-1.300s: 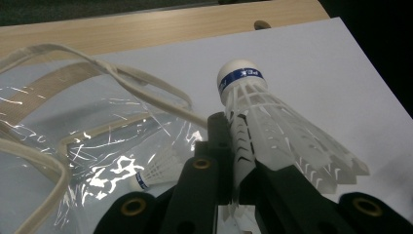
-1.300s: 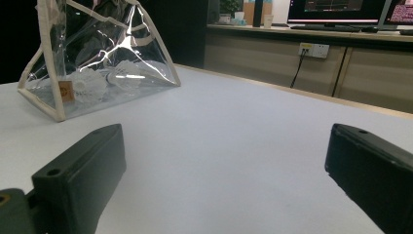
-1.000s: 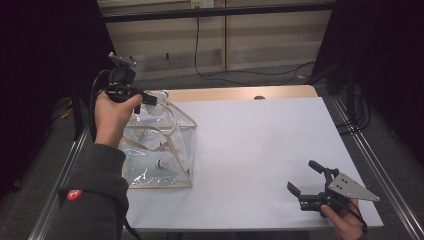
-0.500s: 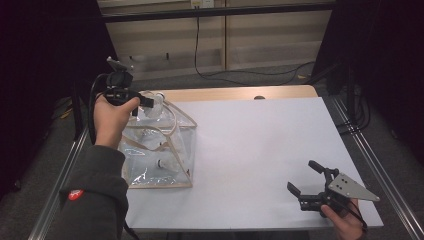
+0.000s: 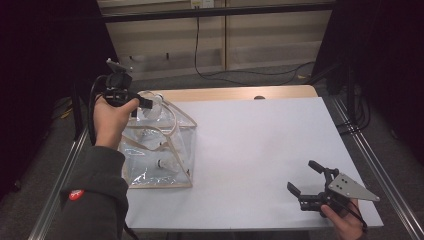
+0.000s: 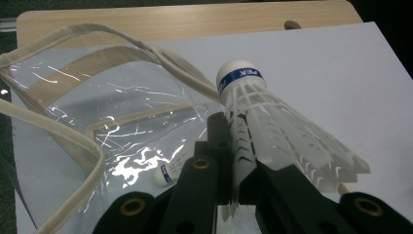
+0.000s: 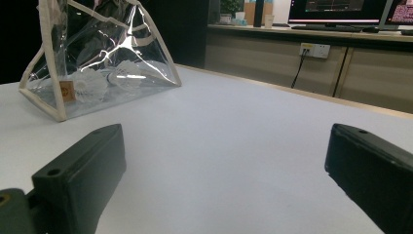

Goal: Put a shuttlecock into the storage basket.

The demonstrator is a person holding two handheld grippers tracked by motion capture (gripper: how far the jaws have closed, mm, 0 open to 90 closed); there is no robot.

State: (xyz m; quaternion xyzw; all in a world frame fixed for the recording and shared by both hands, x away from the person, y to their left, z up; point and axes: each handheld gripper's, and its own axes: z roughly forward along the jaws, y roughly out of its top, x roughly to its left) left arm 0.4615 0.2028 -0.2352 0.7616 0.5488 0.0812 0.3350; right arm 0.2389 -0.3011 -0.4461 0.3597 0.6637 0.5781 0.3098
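Spreading under both grippers, the white tabletop (image 5: 260,150) carries a clear plastic bag (image 5: 155,150) with cloth trim, soft and floppy, just below the left gripper (image 6: 234,161); more shuttlecocks lie inside it. That gripper's jaws pinch a white shuttlecock (image 6: 272,131) by its skirt, cork tip pointing away from them above the bag's open mouth. It looks feather-light and easily crushed, so the stiffer skirt ribs near the cork suit a gentle hold. The right gripper (image 5: 309,185) rests well apart, jaws spread, nothing between them
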